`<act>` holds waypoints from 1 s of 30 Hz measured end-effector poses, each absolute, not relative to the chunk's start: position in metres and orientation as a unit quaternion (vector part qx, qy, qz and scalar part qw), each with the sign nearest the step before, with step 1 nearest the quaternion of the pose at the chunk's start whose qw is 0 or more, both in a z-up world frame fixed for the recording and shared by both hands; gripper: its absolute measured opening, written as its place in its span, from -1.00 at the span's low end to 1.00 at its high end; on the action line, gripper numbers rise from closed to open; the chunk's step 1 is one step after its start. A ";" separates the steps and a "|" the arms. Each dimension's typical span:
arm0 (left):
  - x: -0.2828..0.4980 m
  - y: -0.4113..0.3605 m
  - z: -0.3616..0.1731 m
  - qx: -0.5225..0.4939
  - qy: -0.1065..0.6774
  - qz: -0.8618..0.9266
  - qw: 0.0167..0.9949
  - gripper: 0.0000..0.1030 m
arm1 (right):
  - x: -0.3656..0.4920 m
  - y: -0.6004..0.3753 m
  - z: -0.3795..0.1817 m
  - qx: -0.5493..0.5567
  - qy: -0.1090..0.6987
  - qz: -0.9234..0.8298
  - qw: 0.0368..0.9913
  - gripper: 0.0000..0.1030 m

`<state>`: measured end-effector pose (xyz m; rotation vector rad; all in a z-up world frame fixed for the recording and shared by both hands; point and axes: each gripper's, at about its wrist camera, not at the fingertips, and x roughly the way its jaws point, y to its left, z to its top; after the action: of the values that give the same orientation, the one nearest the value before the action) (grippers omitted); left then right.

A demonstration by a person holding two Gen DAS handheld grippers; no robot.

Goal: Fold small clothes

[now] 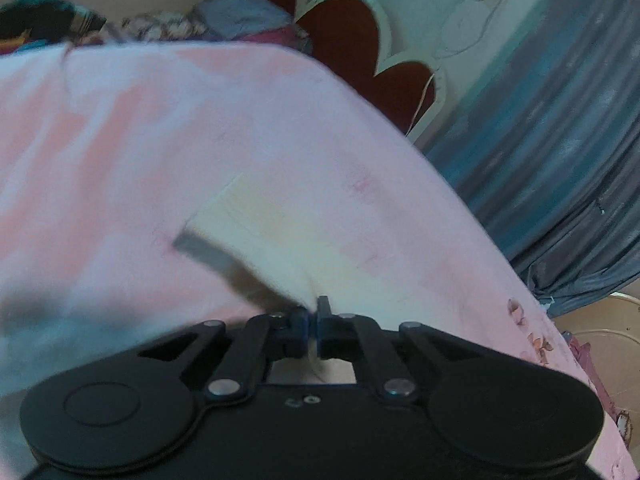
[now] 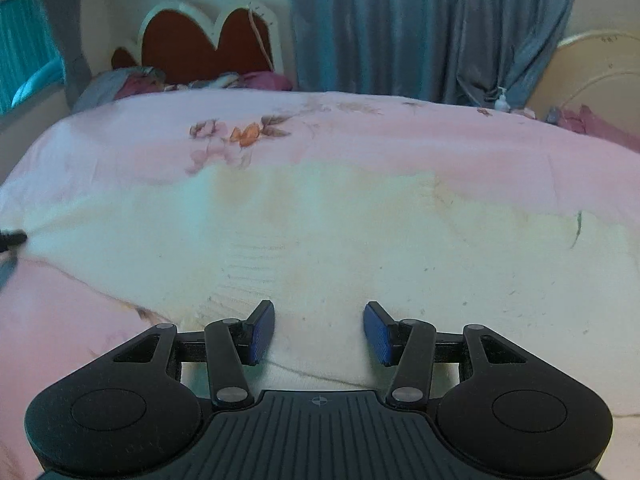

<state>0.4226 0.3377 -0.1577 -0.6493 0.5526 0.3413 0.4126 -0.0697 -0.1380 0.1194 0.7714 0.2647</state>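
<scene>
A small cream-white garment (image 2: 320,232) lies spread on the pink bedsheet (image 2: 400,140). In the left wrist view the garment (image 1: 276,236) is lifted and blurred, casting a shadow on the sheet (image 1: 120,140). My left gripper (image 1: 313,326) is shut on a corner of the garment. My right gripper (image 2: 319,330) is open just above the garment's near edge, its blue pads (image 2: 262,332) apart with nothing between them. The left gripper's tip shows at the far left edge of the right wrist view (image 2: 10,238).
A scalloped red headboard (image 2: 208,44) and piled pillows and clothes (image 2: 132,80) stand at the far end of the bed. Grey-blue curtains (image 2: 420,28) hang behind. A cream basin (image 2: 600,76) stands at the right. The bed edge drops off at the right in the left wrist view (image 1: 532,300).
</scene>
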 end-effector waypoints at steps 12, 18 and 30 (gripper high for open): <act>0.418 0.169 -0.071 -0.181 0.239 -0.080 0.951 -0.94 | 0.395 -0.126 -0.120 0.125 0.359 0.114 0.918 -0.03; 0.427 0.040 -0.082 -0.150 0.278 -0.210 0.925 -0.94 | 0.362 -0.189 -0.108 0.141 0.351 0.071 0.923 -0.03; 0.422 -0.079 -0.153 -0.051 0.383 -0.264 0.883 -0.35 | 0.323 -0.259 -0.108 0.158 0.364 0.036 0.917 -0.03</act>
<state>0.4224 -0.0788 -0.1532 -0.1060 0.7980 -0.5502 0.3232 -0.2589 -0.1077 0.3253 0.7487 0.0745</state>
